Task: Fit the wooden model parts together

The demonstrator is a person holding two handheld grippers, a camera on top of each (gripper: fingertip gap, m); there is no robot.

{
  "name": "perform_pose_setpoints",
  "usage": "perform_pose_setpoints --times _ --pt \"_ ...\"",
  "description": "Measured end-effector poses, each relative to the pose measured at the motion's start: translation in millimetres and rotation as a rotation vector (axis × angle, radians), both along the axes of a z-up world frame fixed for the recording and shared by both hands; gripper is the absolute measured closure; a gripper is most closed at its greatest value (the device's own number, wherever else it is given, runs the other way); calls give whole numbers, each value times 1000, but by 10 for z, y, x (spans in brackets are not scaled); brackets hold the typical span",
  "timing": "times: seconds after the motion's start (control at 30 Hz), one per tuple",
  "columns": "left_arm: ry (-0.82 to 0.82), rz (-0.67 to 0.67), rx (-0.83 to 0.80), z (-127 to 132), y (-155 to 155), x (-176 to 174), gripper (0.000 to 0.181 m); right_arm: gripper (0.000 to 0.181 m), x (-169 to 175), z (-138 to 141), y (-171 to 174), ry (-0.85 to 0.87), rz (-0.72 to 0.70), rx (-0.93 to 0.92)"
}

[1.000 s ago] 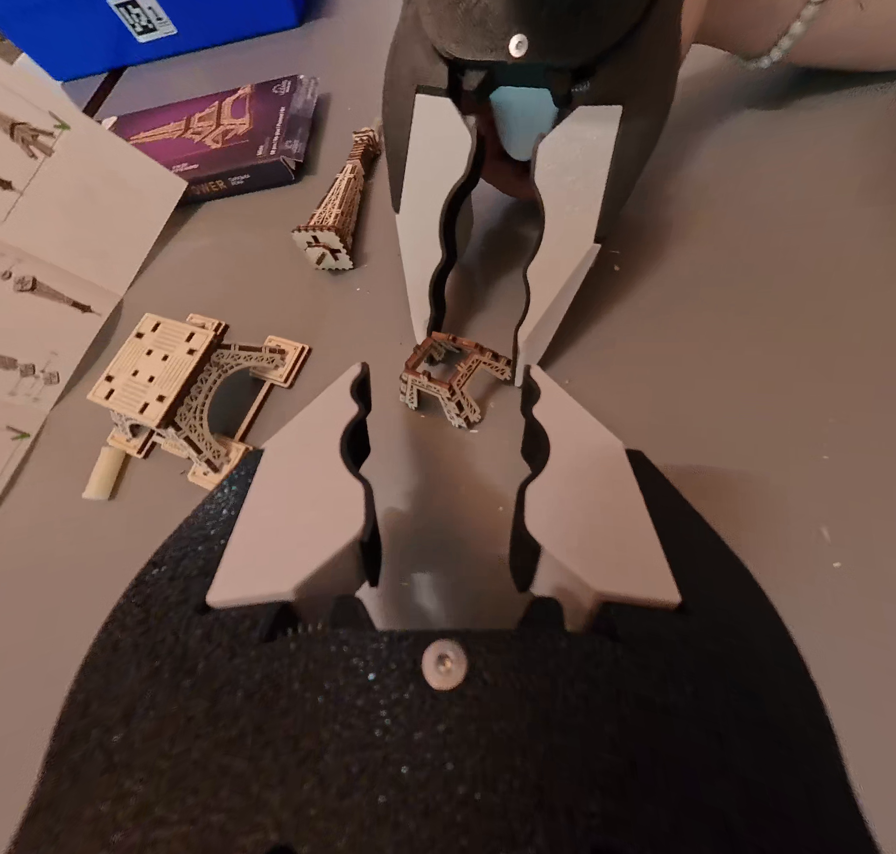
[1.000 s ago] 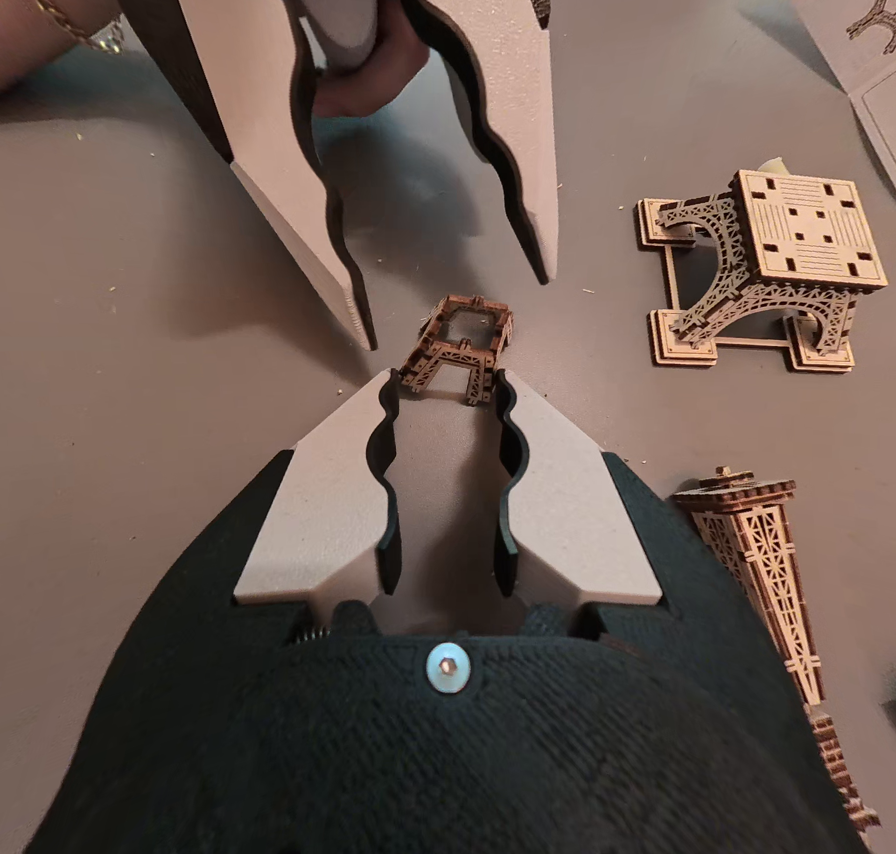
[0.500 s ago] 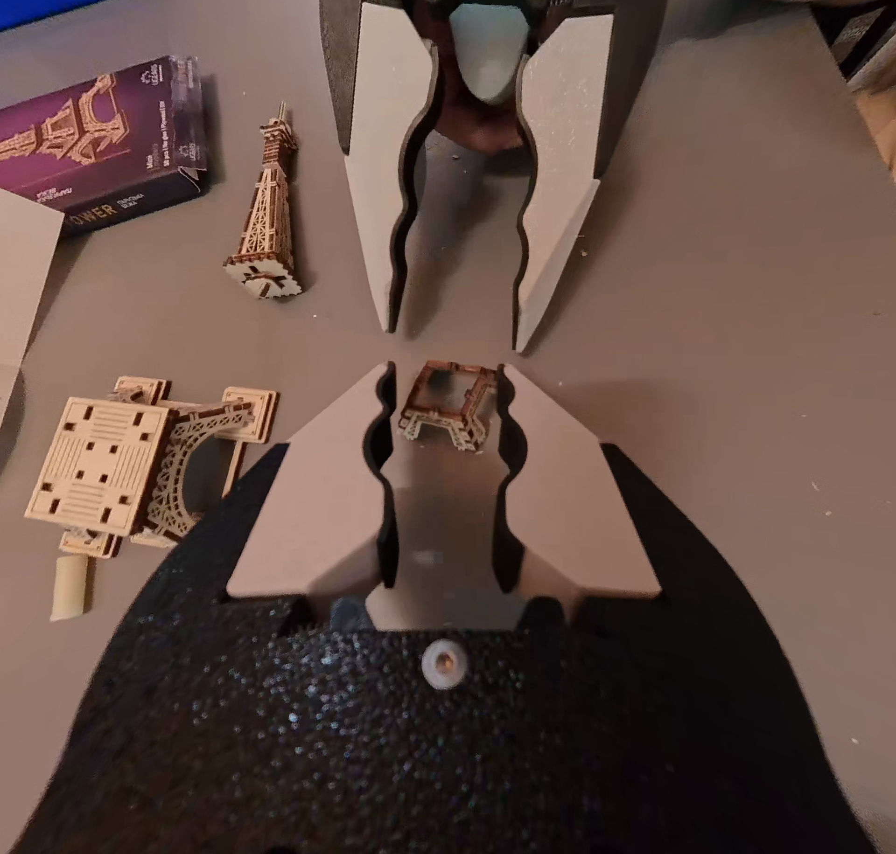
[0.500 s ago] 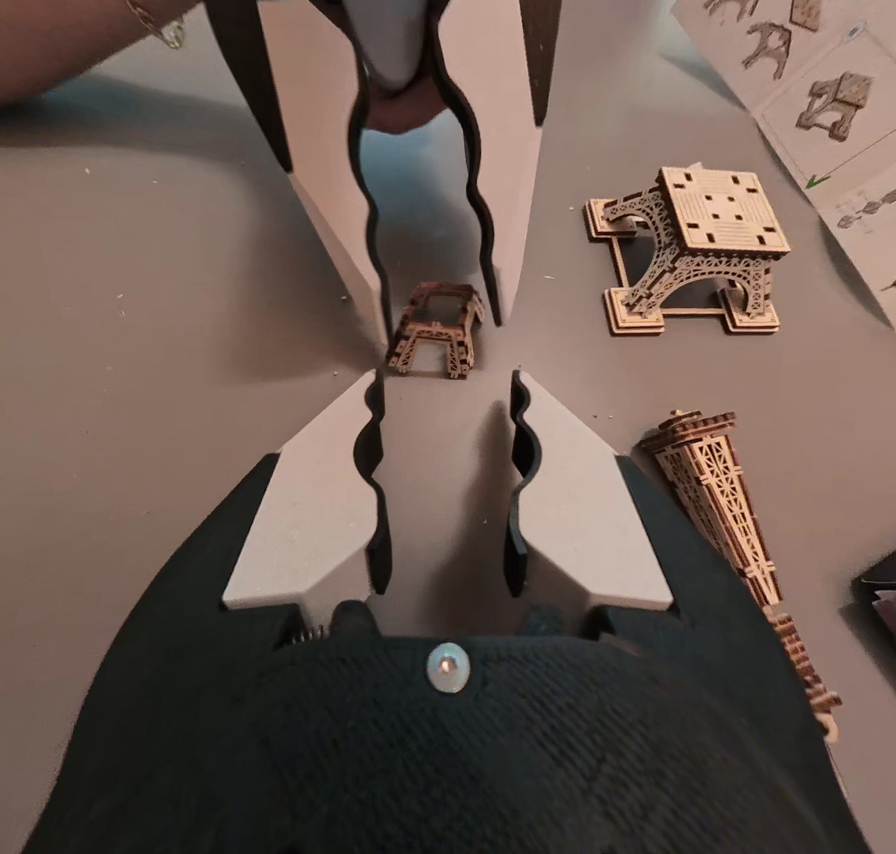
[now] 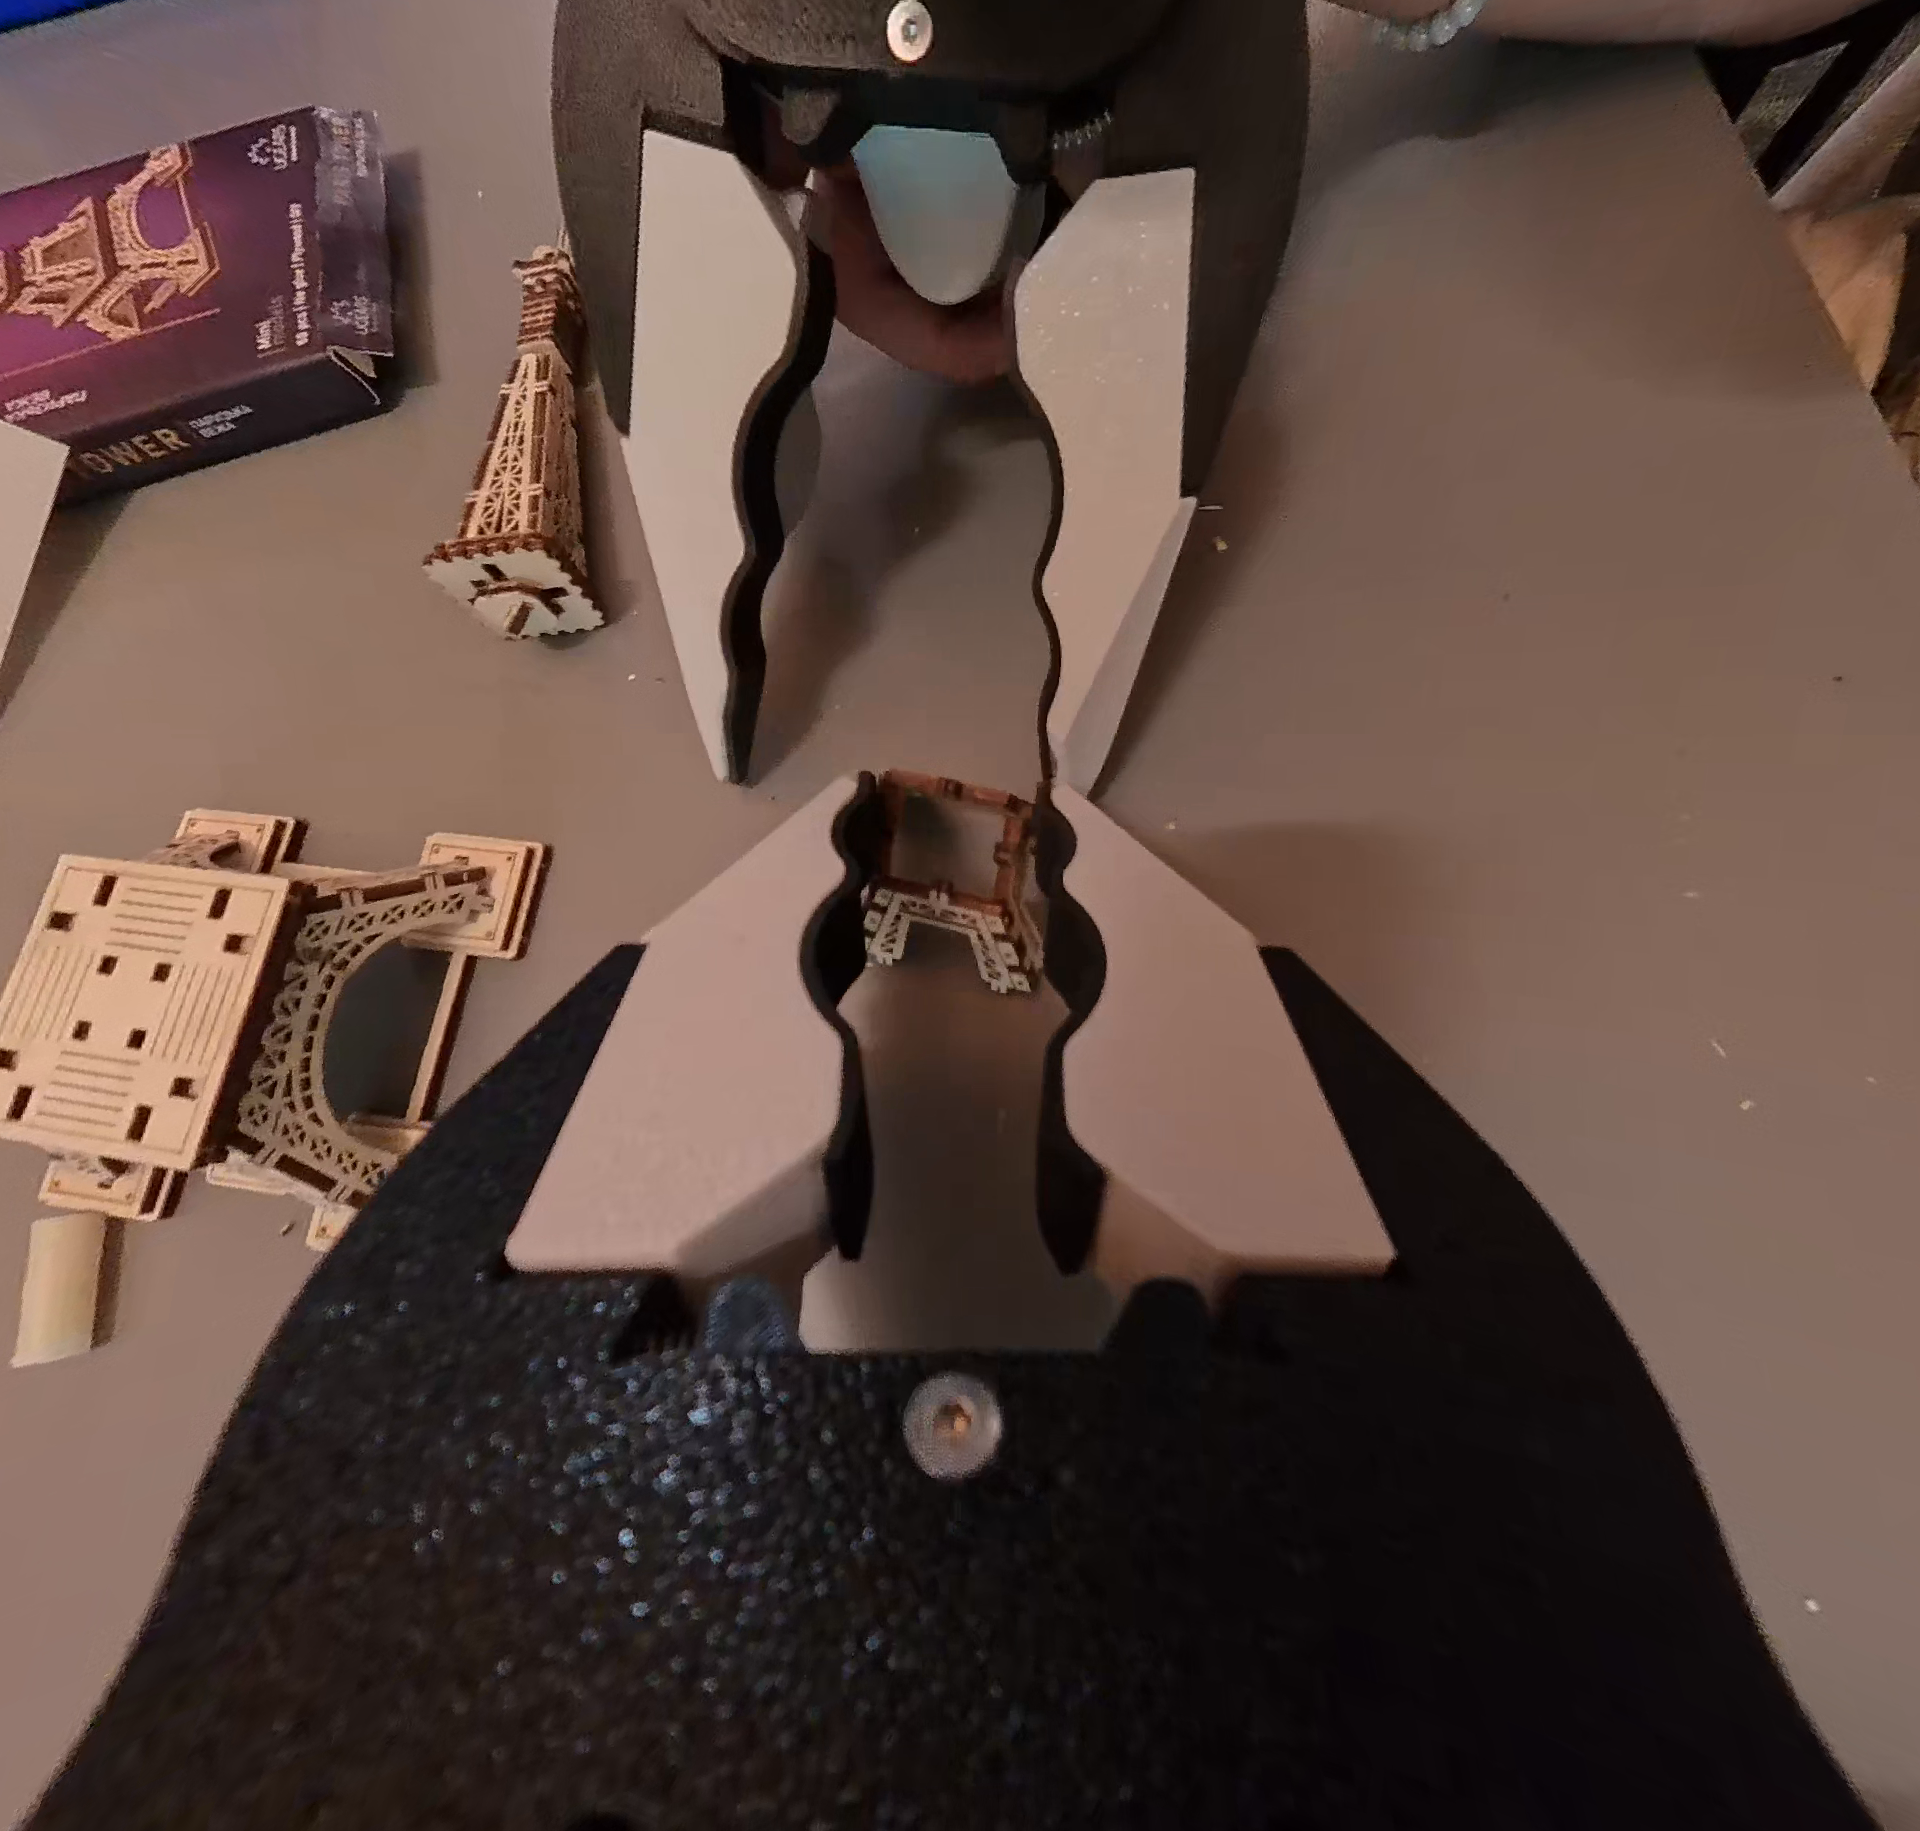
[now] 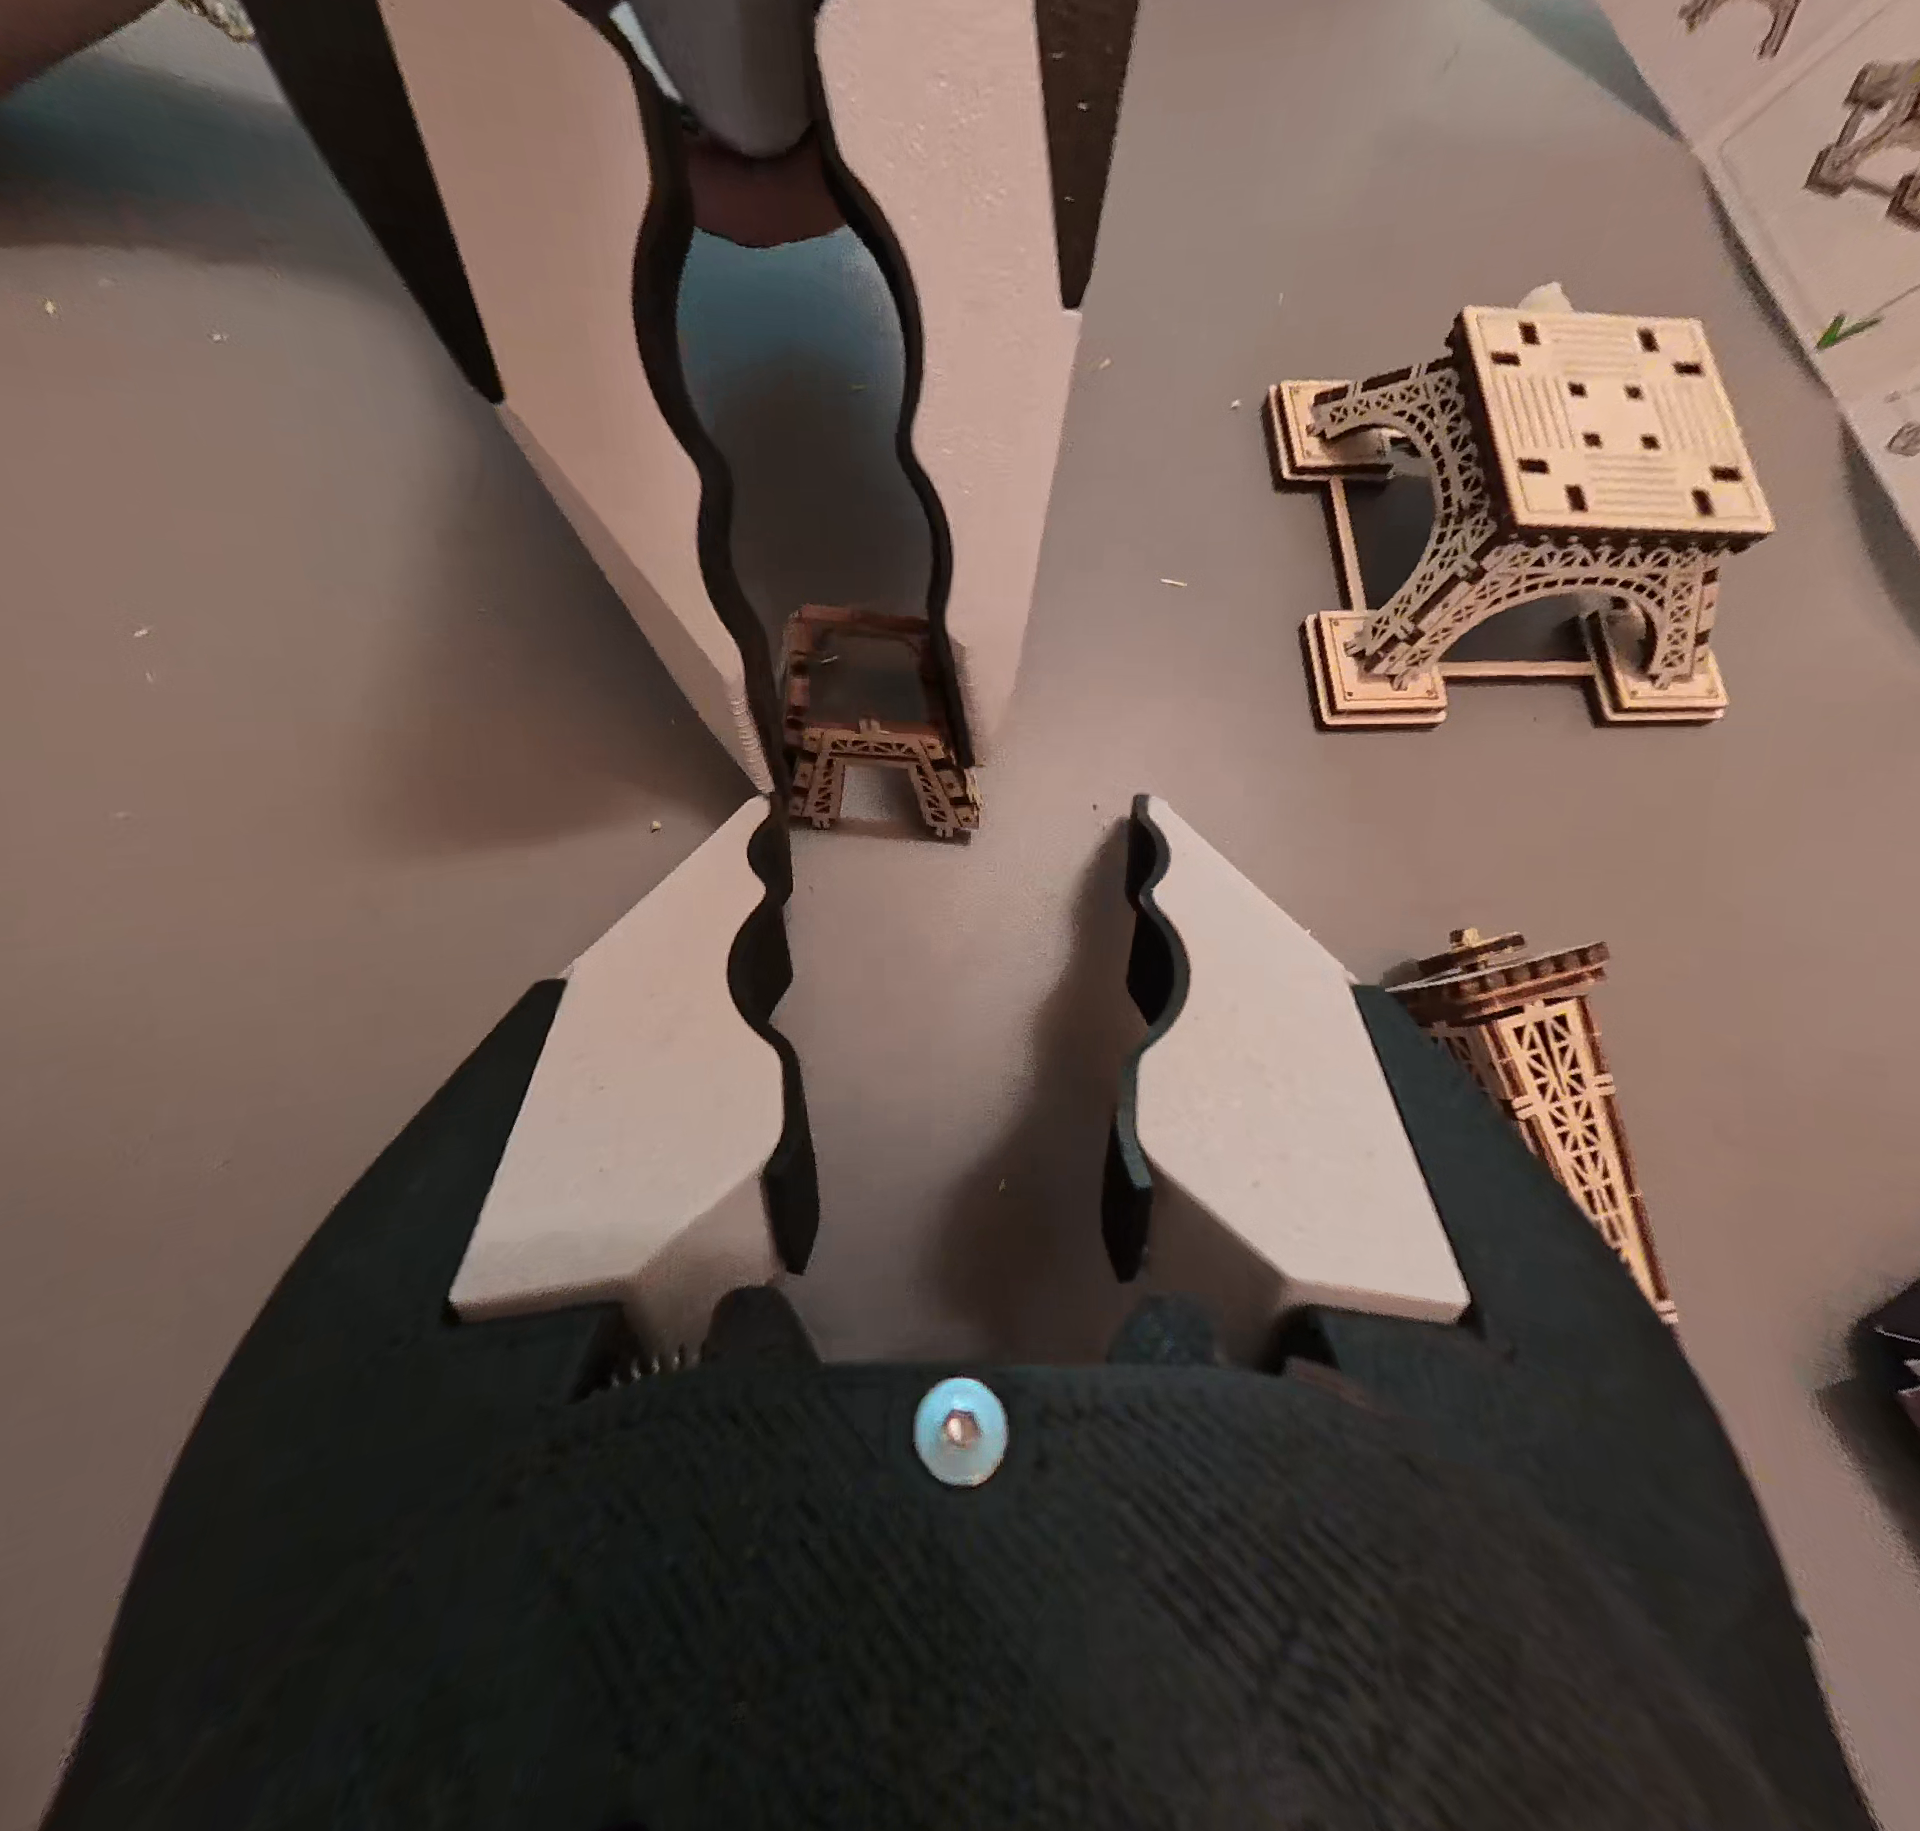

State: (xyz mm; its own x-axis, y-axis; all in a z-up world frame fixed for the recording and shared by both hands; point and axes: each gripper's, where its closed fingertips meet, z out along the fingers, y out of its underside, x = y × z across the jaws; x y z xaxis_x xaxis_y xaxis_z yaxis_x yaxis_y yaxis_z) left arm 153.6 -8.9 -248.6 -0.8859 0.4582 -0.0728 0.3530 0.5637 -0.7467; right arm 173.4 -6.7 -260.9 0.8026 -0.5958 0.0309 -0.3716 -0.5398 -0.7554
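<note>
Grey and matte, the bench carries the whole kit, and the small lattice section stands on its four legs between the tips of my left tongs. Those tongs are narrowed around it, the wavy inner edges just beside or touching its sides — I cannot tell whether they truly pinch it yet. My right tongs are spread, holding nothing, tips just short of the same piece from the opposite side.

Off to the outer side of my left tongs sits the arched base with its slotted top deck, and farther ahead the tapered spire lies on its side beside the purple box.

I judge the lattice section very light but brittle: thin laser-cut struts that would snap under a hard squeeze, stiff enough along the top frame. The square upper rim looks the safest place to grip, with gentle pressure, not the splayed feet.

Much is hard to read. The far side of the section is hidden behind my left tongs' tips, its underside tabs are not visible, and the small pale cylinder by the base I cannot identify. The instruction sheets are cut off at the frame edge.
</note>
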Motion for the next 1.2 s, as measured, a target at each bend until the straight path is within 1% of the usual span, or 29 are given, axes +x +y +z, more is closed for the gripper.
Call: perform_pose_setpoints --times 0.03,0.1,0.17,0.27,0.3,0.37,0.4,0.47,0.5,0.53,0.6,0.73,0.8,0.87,0.9,0.93,1.0,1.03,1.07,1.1,1.17,1.2 --pt "-1 8 -5 0 -3 14 153 118 6 -5 -3 12 -4 5" --pt "3 26 -25 -3 -14 45 153 126 1 -7 6 23 4 13" --pt "5 18 -44 -16 3 45 142 132 8 -2 4 14 3 9" --pt "1 12 -51 -11 49 48 133 137 -11 4 23 -1 25 3" --pt "-12 21 -51 -10 62 74 133 137 -9 7 23 -8 27 -1" --pt "-16 26 -59 8 75 91 137 137 -33 8 42 -14 48 -3" --pt "-12 27 -72 27 66 85 144 137 -57 11 60 -20 69 -5" --pt "-27 23 -78 24 53 81 149 137 -58 23 73 -63 75 -26" --pt "-41 25 -69 2 52 92 150 137 -58 31 71 -89 67 -38" --pt "-50 26 -64 -18 49 96 149 141 -84 35 83 -104 72 -46" --pt "-29 7 -72 -23 42 44 149 144 -102 39 95 -130 70 -61" --pt "-22 4 -80 -23 32 34 150 145 -100 48 88 -143 59 -67" --pt "-16 18 -81 -27 20 45 150 152 -109 98 35 -168 27 -75" --pt "-22 21 -84 -27 21 49 150 153 -113 182 -1 -201 -1 -73" --pt "-25 24 -85 -26 19 52 150 156 -133 195 22 -198 -3 -56" --pt "-25 27 -85 -26 18 53 150 157 -164 168 62 -181 7 -44" --pt "-23 46 -83 -27 6 75 150 151 -206 42 116 -154 30 -81" --pt "-22 52 -82 -27 2 83 150 153 -192 45 124 -172 24 -95" --pt "-23 57 -83 -28 -2 88 151 150 -173 51 126 -187 17 -105" --pt "-23 63 -83 -28 -8 92 150 152 -153 53 127 -191 7 -103" --pt "-14 67 -78 -29 -18 81 151 162 -126 34 115 -173 -6 -106" --pt "-11 71 -75 -31 -23 80 151 163 -118 30 117 -161 -7 -101"
